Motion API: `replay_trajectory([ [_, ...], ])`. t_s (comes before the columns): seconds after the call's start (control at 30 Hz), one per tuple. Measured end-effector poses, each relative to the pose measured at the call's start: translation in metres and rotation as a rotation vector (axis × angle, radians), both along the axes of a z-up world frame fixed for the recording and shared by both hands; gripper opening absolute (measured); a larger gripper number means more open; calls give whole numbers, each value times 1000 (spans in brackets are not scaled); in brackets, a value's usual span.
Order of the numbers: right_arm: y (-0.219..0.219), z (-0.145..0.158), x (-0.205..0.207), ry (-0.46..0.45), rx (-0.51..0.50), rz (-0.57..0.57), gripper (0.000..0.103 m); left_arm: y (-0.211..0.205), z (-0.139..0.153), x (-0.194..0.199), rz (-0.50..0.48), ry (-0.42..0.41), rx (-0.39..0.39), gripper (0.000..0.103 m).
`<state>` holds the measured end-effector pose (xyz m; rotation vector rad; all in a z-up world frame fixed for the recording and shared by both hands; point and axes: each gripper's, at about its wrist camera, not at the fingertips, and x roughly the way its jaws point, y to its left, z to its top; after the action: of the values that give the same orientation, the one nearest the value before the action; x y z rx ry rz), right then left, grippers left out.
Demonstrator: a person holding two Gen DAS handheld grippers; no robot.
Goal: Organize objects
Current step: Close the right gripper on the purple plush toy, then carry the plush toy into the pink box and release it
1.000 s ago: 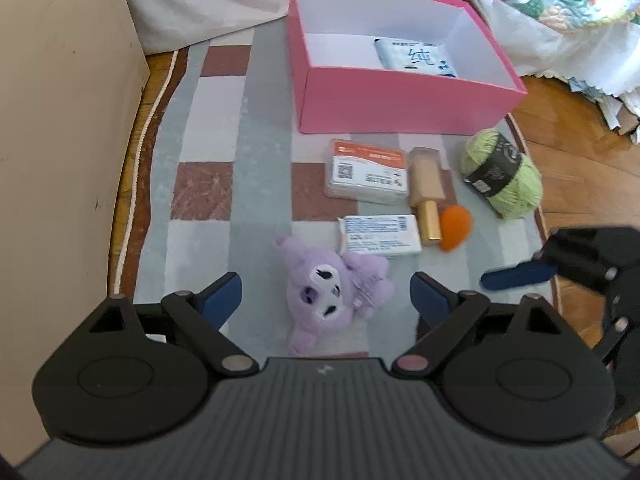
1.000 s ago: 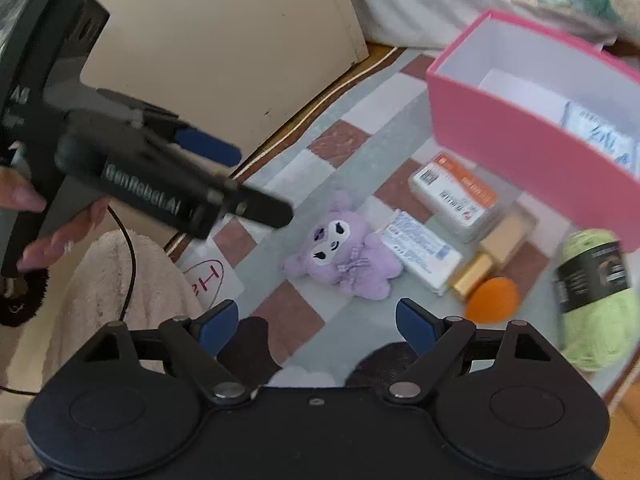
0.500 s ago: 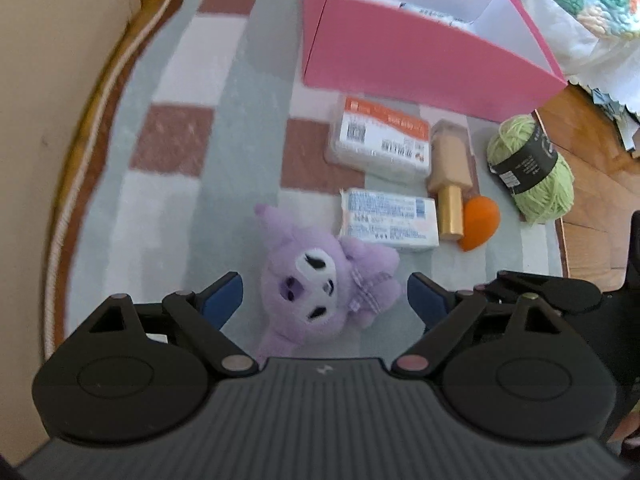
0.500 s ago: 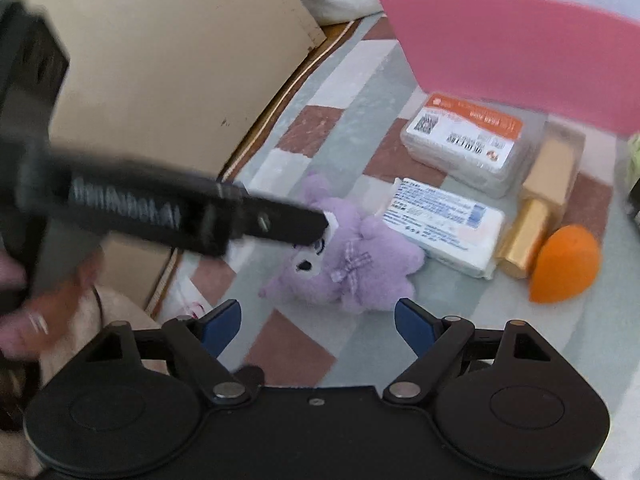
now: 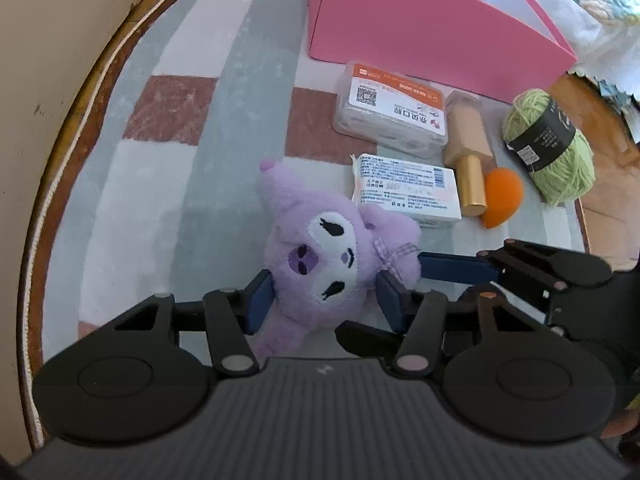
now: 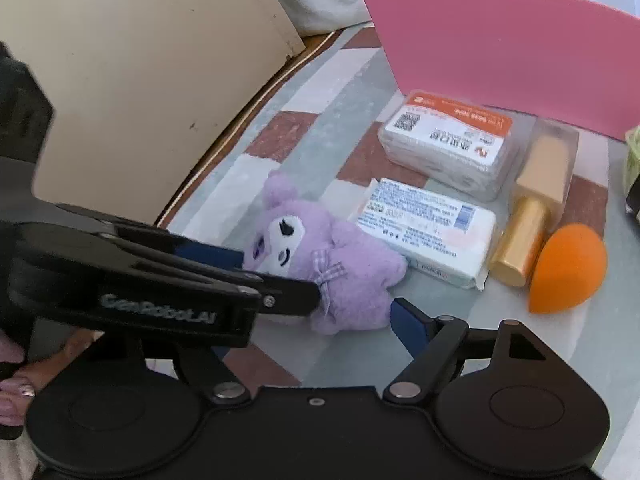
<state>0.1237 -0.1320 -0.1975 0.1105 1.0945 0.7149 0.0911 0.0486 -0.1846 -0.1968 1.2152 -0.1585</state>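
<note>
- Purple plush toy (image 5: 320, 256): fluffy, white face, checked bow, lying on the checkered rug (image 5: 168, 168) beside a white packet (image 5: 404, 188).
- Left tongs (image 5: 324, 300) pinching the toy's head from both sides.
- Right tongs (image 6: 356, 316) spread, just beside the toy.

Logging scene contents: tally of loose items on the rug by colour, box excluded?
Purple: 1, plush
White: 2, orange-label case, wipes pack
Gold: 1, bottle
Orange: 1, sponge
Green: 1, yarn
Total: 6
</note>
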Motion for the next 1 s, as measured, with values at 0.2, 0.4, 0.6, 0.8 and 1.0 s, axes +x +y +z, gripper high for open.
replay_trajectory([
  [0.2, 1, -4, 3, -20, -3, -15, 79, 20, -7, 6, 97, 20, -120, 54],
  [0.4, 6, -3, 2, -56, -14, 1, 72, 26, -9, 4, 135, 9, -164, 48],
  [0.6, 2, 15, -10, -110, -31, 20, 70, 25, 10, -10, 124, -48, -228, 47],
  [0.8, -15, 45, -22, -136, -42, 39, 71, 16, 37, -29, 96, -107, -294, 47],
  [1.0, -36, 82, -33, -156, -29, 46, 75, -1, 74, -41, 44, -176, -327, 47],
])
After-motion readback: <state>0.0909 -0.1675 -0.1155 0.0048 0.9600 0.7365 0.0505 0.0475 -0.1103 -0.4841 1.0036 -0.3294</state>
